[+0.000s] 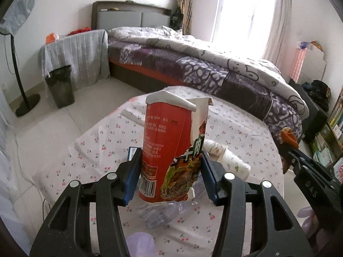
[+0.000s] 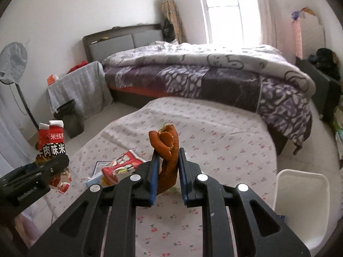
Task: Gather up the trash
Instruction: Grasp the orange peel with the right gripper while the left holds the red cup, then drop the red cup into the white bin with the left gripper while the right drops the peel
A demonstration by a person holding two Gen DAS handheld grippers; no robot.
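Now the left hand-held gripper is clamped on the torn red noodle cup at frame centre; the right hand-held gripper pinches the orange peel. Carry both steadily to the white bin, lower right, before letting go.

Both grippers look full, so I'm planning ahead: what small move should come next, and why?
Probably carry the right gripper, shut on the orange peel, toward the white bin beside the table: it seems the nearest bin, while the left gripper holds the torn red carton.
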